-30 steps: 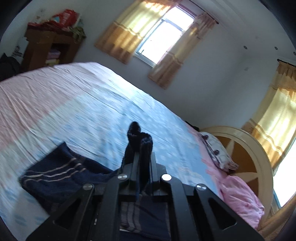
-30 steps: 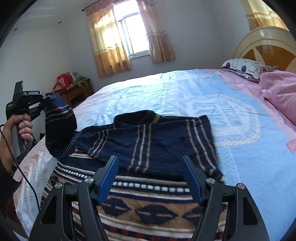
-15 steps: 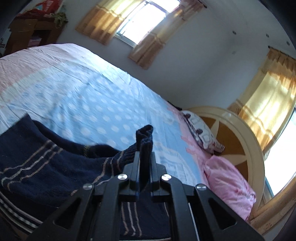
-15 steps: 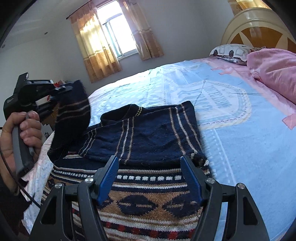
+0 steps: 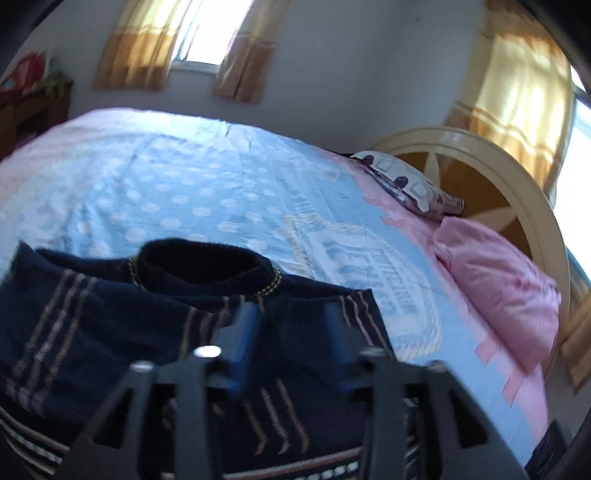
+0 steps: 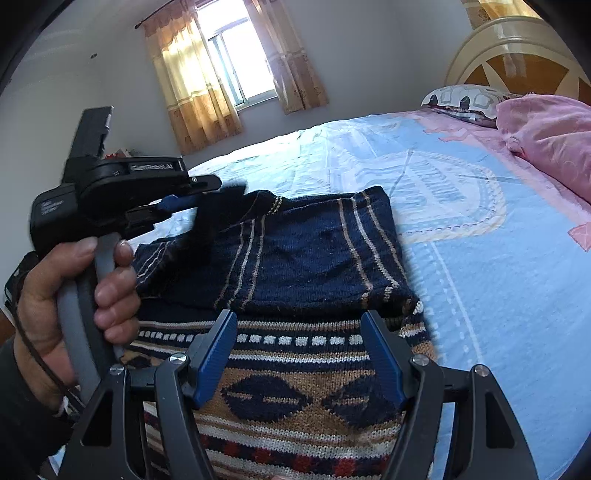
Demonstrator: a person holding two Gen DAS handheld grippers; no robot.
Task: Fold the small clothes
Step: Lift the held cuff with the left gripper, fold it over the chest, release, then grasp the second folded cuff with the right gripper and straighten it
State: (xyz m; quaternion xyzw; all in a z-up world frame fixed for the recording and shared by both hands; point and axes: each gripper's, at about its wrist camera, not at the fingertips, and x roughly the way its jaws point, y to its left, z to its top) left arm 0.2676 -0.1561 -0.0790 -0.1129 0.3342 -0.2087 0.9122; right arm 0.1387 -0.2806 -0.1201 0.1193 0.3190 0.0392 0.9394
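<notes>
Counts: 1 knit sweater, navy w/ tan stripes on top, patterned band below; 1 bed w/ blue-and-pink sheet; 2 pillows, 1 pink & 1 patterned white; 1 headboard; 2 grippers, left gripper & right gripper; 1 hand visible, on left gripper's handle; 2 windows in left wrist view, 1 far wall, 1 at right edge; curtains: 2 on far window, more blurred at right
</notes>
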